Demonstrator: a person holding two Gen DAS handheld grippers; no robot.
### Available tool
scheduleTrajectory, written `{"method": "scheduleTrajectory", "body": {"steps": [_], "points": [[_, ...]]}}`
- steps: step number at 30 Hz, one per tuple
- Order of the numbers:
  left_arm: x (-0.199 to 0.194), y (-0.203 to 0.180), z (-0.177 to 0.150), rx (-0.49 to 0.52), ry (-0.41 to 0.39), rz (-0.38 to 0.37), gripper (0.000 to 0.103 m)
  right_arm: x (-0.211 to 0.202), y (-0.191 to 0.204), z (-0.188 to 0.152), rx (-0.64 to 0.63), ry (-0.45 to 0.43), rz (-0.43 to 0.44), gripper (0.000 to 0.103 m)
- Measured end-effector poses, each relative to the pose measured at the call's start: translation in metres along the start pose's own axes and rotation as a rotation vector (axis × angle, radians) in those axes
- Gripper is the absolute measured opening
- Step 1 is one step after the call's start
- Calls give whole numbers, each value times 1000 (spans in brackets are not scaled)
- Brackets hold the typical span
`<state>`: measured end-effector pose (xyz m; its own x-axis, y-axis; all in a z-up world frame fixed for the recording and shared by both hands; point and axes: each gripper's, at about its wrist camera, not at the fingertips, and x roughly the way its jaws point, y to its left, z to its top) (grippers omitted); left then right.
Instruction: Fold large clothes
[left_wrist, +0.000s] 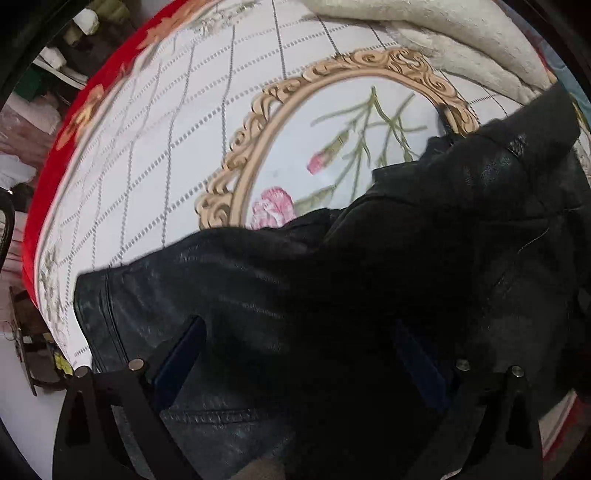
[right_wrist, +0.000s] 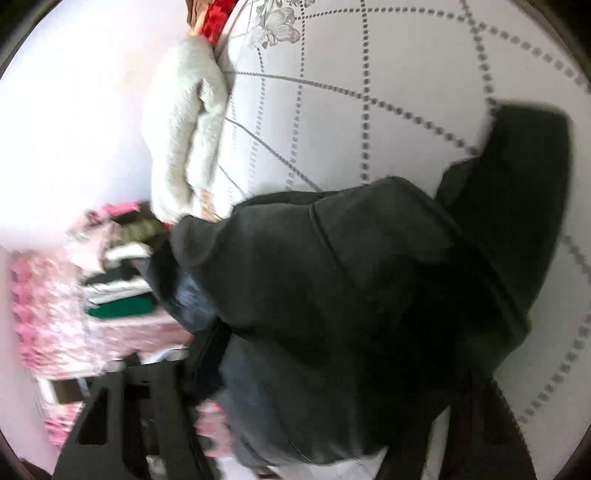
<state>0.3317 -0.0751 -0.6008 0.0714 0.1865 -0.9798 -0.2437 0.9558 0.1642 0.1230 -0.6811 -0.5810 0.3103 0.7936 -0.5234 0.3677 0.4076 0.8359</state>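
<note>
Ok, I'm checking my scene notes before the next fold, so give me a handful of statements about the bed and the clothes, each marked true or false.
1. The garment being handled is a black leather jacket. True.
2. The bedspread is plain blue. False: it is white with dotted grid lines, an ornate oval frame and pink flowers.
3. A cream fluffy garment lies at the bed's far edge. True.
4. The bed has a red border. True.
5. The jacket is neatly folded into a square. False: it lies rumpled.
6. The left gripper hangs over bare bedspread. False: jacket leather fills the space between its fingers.
</note>
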Motion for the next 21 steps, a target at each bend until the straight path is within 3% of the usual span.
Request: {"method": "scheduleTrajectory", "body": {"steps": [3,6,8,9,10,12,15,18,19,21], "points": [[5,0,3,-11,14,-11,103,-21,21,-11,-16,-41,123,17],[9,4,4,-13,20,-17,103,-29,41,-19,-117,-23,113,18],[12,6,6,-22,26,-33,103,-21,27,-11,-85,-17,80,29],[12,6,5,-24,28,-40,103,-15,17,-5,-56,-6,62,52],[13,6,6,-22,27,-38,103,-10,3,3,-28,5,46,66],[15,9,8,-12,21,-27,103,-2,-12,15,-27,42,86,67],[15,8,9,-13,7,-20,103,14,3,22,-118,83,82,67],[17,9,13,-22,-6,-13,103,14,16,26,-166,81,28,25],[17,9,14,-26,-5,-18,103,9,20,26,-161,68,36,19],[17,6,17,-26,-9,-28,103,-1,36,23,-153,28,43,16]]}}
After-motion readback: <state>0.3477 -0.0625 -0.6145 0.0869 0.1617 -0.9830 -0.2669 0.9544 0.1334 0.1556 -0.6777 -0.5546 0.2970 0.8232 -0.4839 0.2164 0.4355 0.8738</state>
